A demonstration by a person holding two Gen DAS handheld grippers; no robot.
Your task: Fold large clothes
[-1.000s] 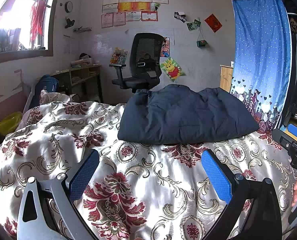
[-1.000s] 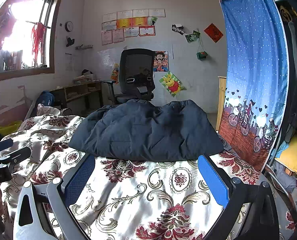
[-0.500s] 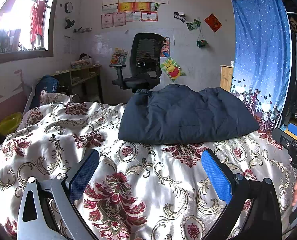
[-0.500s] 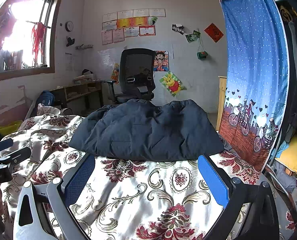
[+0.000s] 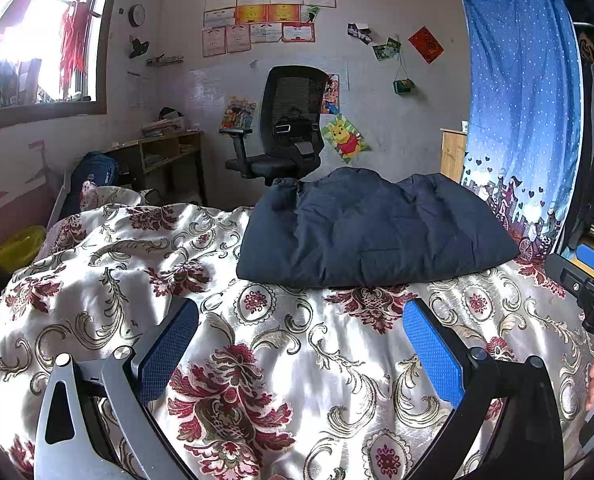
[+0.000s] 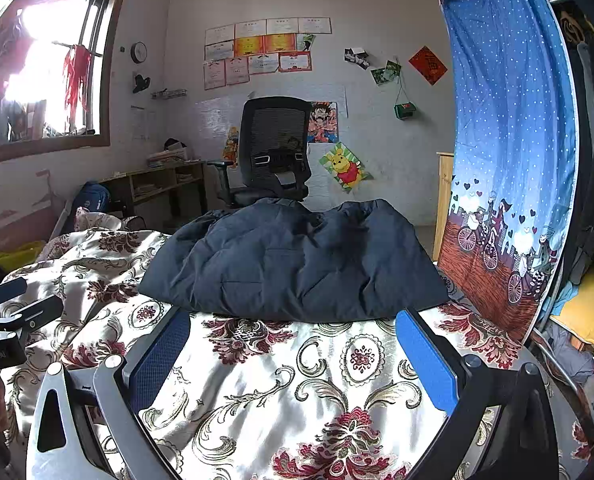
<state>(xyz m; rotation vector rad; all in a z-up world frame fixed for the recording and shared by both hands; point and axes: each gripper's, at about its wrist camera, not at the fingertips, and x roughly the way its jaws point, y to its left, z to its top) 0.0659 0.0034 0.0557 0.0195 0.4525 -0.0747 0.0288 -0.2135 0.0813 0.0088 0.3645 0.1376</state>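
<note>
A: Where is the navy puffer jacket from where you stand?

B: It lies in a folded, puffy bundle on the floral bedspread, ahead of both your tools and apart from them. In your right wrist view the jacket sits dead ahead, its near hem just beyond the blue pads.

A: And your left gripper?

B: Released. Its 2 fingers are spread wide over the bedspread, nothing between them, with the jacket's near edge beyond the tips.

A: Your right gripper?

B: Also spread wide and holding nothing. You can see it at the far right edge of your left view too, beside the bed.

A: What is behind the jacket?

B: A black mesh office chair stands past the bed's far end, a Winnie the Pooh picture is on the wall, and a blue dotted curtain hangs on your right.
</note>
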